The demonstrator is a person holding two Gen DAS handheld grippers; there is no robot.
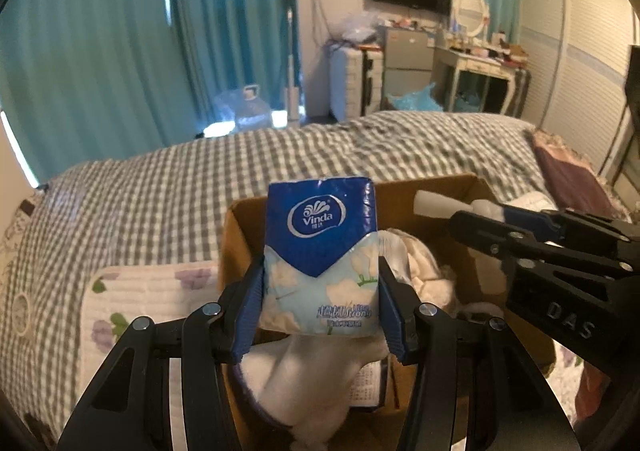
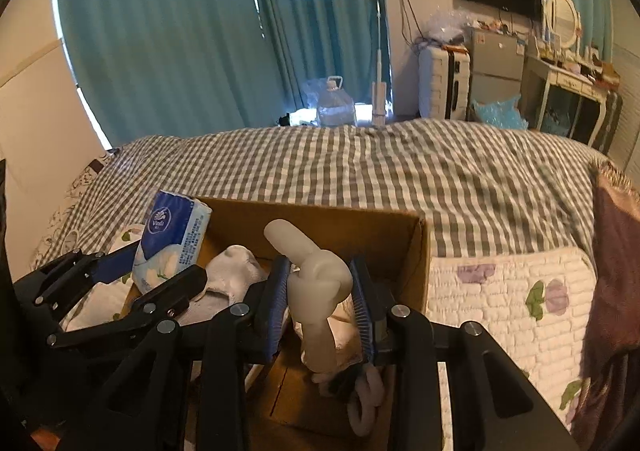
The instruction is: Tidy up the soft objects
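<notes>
My left gripper [image 1: 320, 287] is shut on a blue and white Vinda tissue pack [image 1: 320, 251] and holds it upright above an open cardboard box [image 1: 432, 191]. The pack also shows in the right wrist view [image 2: 168, 239]. My right gripper [image 2: 320, 291] is shut on a knotted cream-white soft toy [image 2: 320, 283] over the box [image 2: 360, 227]. White socks and cloths [image 2: 236, 275] lie inside the box, also visible in the left wrist view [image 1: 420, 271]. The right gripper shows in the left wrist view [image 1: 480, 217] at the right, holding the toy [image 1: 436, 205].
The box stands on a bed with a grey checked cover [image 2: 400, 171]. A white quilted floral pad [image 2: 512, 291] lies right of the box, and shows in the left wrist view [image 1: 152, 303]. A dark purple cloth [image 2: 616, 271] lies at the bed's right edge.
</notes>
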